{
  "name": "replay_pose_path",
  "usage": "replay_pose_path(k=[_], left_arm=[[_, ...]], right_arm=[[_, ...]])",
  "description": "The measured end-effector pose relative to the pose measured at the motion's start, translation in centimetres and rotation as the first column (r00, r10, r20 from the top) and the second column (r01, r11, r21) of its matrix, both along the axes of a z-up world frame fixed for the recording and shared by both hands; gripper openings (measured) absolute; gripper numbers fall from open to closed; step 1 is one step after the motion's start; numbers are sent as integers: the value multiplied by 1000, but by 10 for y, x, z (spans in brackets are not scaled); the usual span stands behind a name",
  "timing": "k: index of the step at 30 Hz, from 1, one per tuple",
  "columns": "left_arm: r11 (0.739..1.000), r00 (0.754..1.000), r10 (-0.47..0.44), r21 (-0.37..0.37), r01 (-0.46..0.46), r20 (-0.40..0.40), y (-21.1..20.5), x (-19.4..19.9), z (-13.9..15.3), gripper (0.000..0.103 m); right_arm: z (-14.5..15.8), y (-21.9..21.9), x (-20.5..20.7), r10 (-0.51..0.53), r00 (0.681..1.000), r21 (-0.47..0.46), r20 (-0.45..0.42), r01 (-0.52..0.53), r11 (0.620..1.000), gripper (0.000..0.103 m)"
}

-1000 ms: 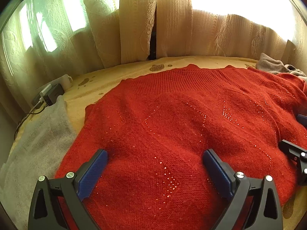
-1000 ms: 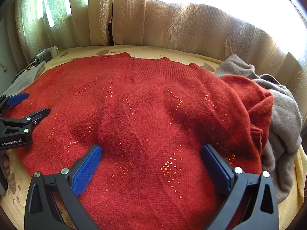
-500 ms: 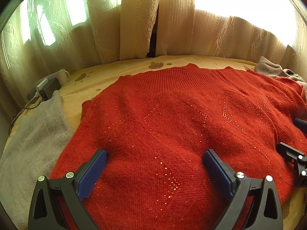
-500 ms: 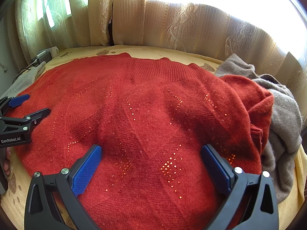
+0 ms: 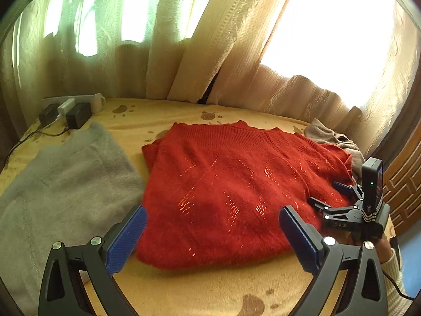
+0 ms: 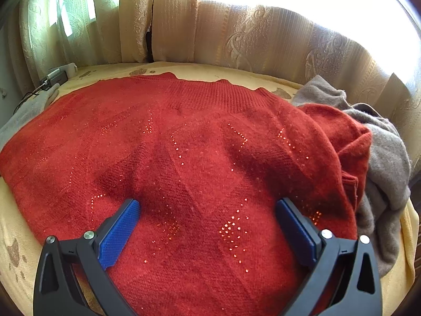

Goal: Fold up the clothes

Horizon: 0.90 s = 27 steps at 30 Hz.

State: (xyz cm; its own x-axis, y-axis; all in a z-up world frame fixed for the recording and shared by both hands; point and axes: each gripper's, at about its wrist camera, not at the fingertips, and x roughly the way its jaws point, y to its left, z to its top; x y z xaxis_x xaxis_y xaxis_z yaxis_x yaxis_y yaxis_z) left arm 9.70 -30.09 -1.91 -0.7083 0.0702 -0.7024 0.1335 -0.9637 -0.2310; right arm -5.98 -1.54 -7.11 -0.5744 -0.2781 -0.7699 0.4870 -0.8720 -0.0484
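Red sweater (image 5: pixel 231 192) spread flat on yellow bed cover (image 5: pixel 200 289), no fold made yet. Left claw (image 5: pixel 210 239) and right claw (image 6: pixel 208 226) both gape wide, holding nothing. Grey garments flank it, unfolded.

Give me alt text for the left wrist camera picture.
A red sweater lies spread on a yellow bedspread, beyond the open left gripper. A grey garment lies beside it, the right gripper over its far side.
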Motion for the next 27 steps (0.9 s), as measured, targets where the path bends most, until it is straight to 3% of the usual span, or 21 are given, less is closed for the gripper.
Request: replay_pose_path(k=[6, 11, 13, 16, 18, 20, 24, 27], left_arm=[[989, 994, 92, 121, -85, -56, -53, 59, 42, 102], [982, 977, 143, 146, -120, -157, -80, 107, 83, 102], [983, 971, 145, 143, -119, -187, -85, 121, 95, 102], [983, 964, 144, 141, -115, -223, -92, 133, 107, 102], [984, 962, 136, 146, -104, -237, -96, 137, 111, 102], [984, 960, 135, 151, -100, -245, -101, 139, 112, 102], [983, 959, 127, 160, -88, -253, -112, 137, 113, 102], [979, 955, 115, 196, -62, -273, -126, 130, 113, 102]], right_arm=[[6, 8, 0, -1, 1000, -51, -9, 1, 999, 103], [65, 27, 32, -24, 970, -66, -242, 8, 998, 103], [94, 49, 42, -100, 928, -47, -360, 89, 995, 103], [112, 114, 14, -303, 877, -47, -372, 308, 950, 103], [124, 157, -5, -432, 819, -49, -377, 448, 893, 103], [125, 221, -27, -589, 733, -50, -340, 612, 790, 103], [129, 335, -42, -758, 527, 61, -383, 834, 549, 103], [115, 408, -45, -819, 418, 219, -392, 907, 358, 103]])
